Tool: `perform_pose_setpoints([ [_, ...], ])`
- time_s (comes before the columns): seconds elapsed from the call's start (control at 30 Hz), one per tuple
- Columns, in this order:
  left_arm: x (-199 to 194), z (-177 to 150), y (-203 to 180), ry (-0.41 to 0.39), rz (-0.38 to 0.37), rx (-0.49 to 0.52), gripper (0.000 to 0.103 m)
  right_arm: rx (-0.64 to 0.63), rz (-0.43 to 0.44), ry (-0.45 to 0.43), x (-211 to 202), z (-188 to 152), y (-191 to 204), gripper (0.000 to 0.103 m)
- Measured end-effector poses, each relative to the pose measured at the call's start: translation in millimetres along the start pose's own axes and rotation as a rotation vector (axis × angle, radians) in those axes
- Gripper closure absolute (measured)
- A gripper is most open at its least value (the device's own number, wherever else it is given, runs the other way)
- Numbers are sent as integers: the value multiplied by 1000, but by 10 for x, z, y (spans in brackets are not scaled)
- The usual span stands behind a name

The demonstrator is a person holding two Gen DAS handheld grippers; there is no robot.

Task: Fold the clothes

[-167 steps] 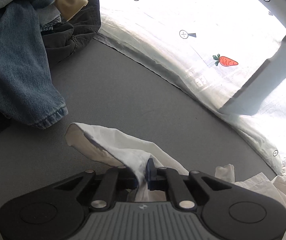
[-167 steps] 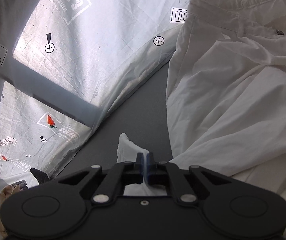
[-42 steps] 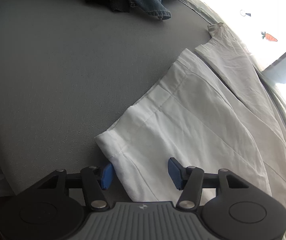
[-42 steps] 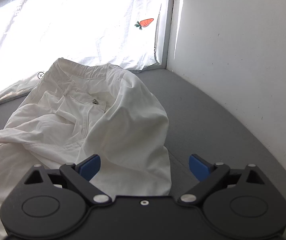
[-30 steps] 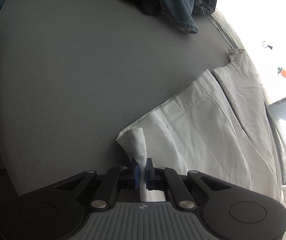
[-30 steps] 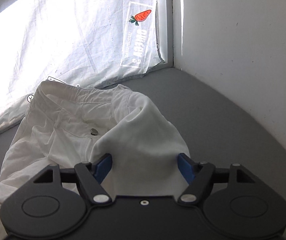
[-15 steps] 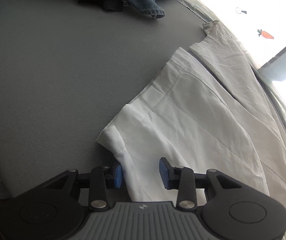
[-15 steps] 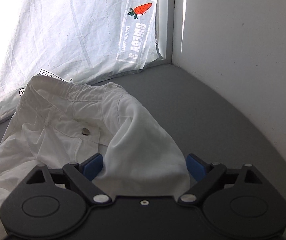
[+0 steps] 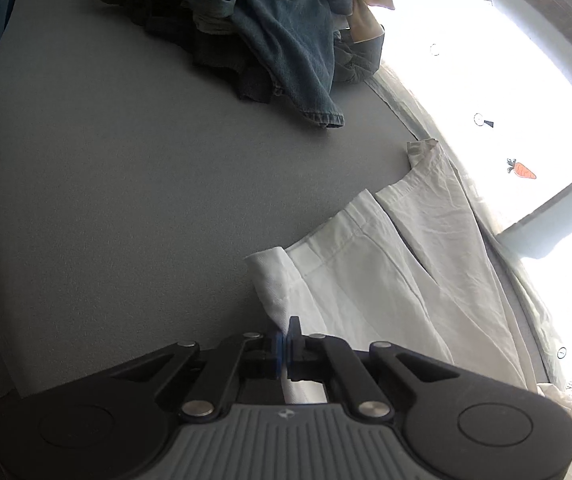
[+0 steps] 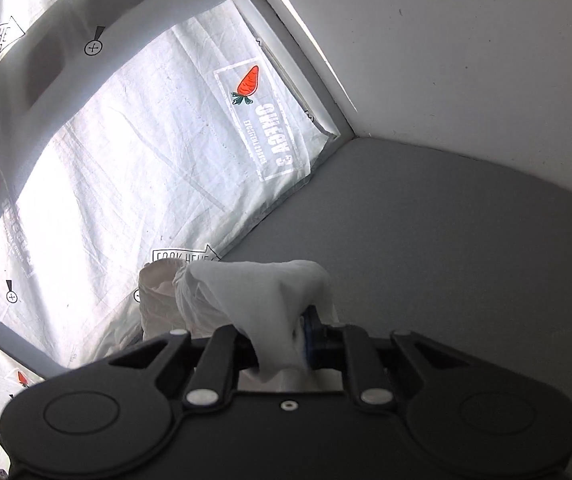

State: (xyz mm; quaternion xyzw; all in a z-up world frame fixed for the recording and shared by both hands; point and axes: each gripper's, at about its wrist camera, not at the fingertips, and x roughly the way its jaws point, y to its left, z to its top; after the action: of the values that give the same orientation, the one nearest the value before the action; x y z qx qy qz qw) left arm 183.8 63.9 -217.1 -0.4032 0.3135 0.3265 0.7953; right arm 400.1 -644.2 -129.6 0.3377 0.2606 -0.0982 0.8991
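Observation:
White trousers (image 9: 401,272) lie spread on the grey table (image 9: 126,184), legs side by side, running toward the bright window side. My left gripper (image 9: 287,336) is shut on the hem corner of the near leg, which stands up in a small fold just above the jaws. In the right wrist view, a bunch of the same white trousers (image 10: 254,292) is gathered up between the jaws of my right gripper (image 10: 286,344). Those jaws are closing and one blue pad (image 10: 309,336) presses the cloth. The rest of the garment is hidden below that gripper.
A heap of jeans and dark clothes (image 9: 270,32) sits at the table's far end. A white sheet printed with carrots (image 10: 146,160) hangs along the window side. A white wall (image 10: 465,60) bounds the table (image 10: 465,260) on the right.
The left jaws shut on the leg hem and lifted it a little. The right jaws closed from wide apart onto the bunched cloth, and that gripper rolled and shifted sideways.

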Motion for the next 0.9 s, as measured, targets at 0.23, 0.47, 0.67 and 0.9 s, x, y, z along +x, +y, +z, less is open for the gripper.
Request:
perform_pose_setpoints([
  [0.23, -399, 731, 258, -155, 9, -41, 102, -17, 77, -60, -938, -272, 71, 90],
  [0.47, -287, 926, 798, -49, 145, 26, 101, 9, -118, 35, -1304, -987, -345, 89],
  [0.67, -182, 828, 754, 61, 185, 272, 78, -387, -434, 170, -1251, -1607, -97, 69],
  [0.9, -254, 680, 302, -51, 184, 553, 56, -470, -505, 90, -1326, -1608, 174, 57],
])
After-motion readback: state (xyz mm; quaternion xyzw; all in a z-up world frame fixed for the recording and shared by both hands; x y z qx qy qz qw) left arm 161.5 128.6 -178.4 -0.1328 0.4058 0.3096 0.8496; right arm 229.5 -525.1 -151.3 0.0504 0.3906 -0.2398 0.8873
